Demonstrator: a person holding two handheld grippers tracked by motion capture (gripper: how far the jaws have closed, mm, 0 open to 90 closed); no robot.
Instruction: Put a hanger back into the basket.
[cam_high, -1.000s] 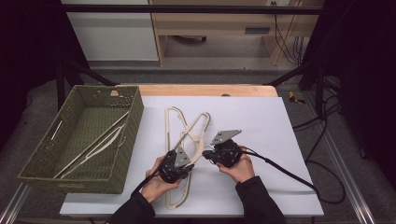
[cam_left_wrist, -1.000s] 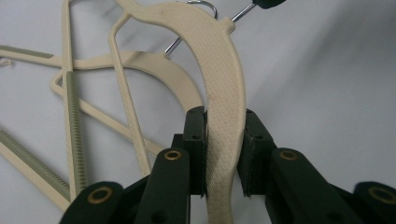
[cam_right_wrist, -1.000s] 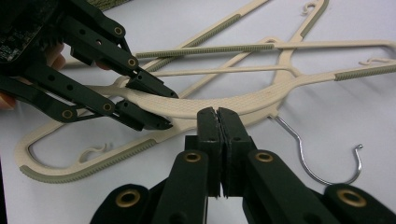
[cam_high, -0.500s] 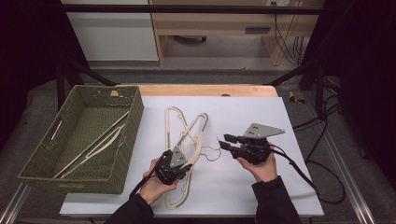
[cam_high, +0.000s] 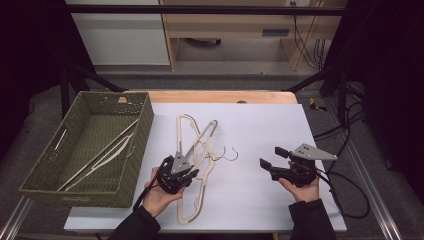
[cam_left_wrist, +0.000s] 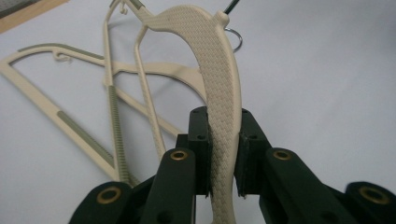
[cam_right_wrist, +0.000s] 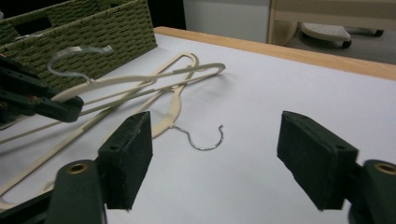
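Clamping a textured beige hanger (cam_left_wrist: 219, 93), the left hand-held gripper (cam_high: 187, 172) grips.

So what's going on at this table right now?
A person is sorting beige plastic hangers. The left gripper is clamped on one hanger lifted off the pile on the white table. The right gripper has just been opening, with nothing between its jaws, off to the right. Hangers already lie in the green wicker basket.

Green woven basket (cam_high: 137, 145) left, white table (cam_high: 270, 130), black cables (cam_high: 350, 200)
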